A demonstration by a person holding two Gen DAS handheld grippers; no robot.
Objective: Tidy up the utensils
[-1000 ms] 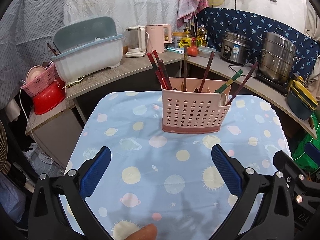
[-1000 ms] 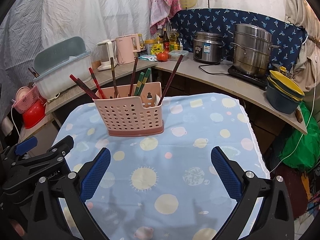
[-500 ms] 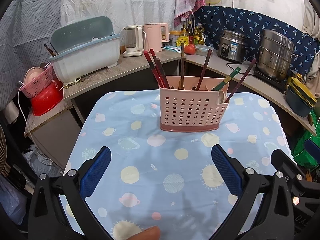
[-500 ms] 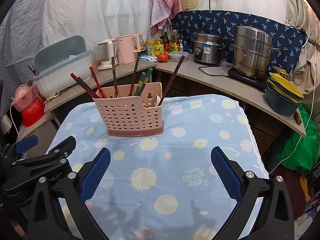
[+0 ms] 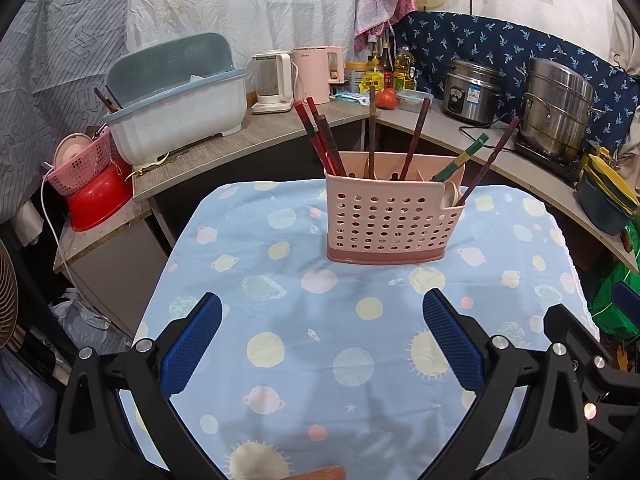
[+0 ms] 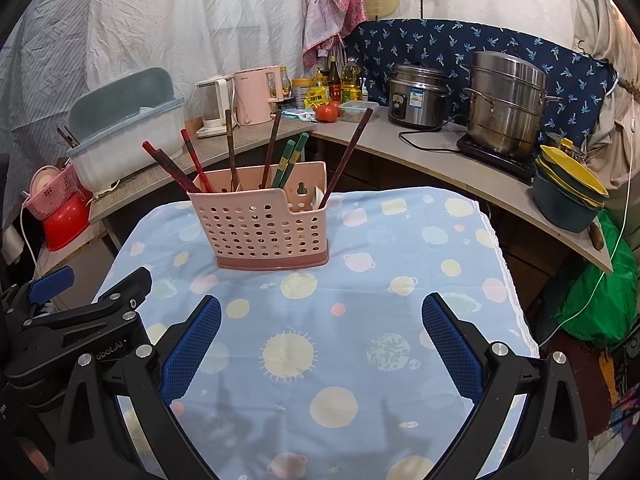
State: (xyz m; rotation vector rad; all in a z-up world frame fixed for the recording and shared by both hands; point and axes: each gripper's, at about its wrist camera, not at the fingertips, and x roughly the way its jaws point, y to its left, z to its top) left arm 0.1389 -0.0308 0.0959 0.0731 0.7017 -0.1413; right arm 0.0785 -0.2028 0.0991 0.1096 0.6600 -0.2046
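Pink holder slightly nearer than before; both tools spread, empty.

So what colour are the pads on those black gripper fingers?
Blue, with a fine mesh texture; the right gripper's finger pads show it best in the right wrist view.

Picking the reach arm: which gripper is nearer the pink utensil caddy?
Roughly equal; the left looks marginally nearer. The left gripper sits back from the pink utensil caddy, which lies slightly to its right. The right gripper is back too, caddy to its left.
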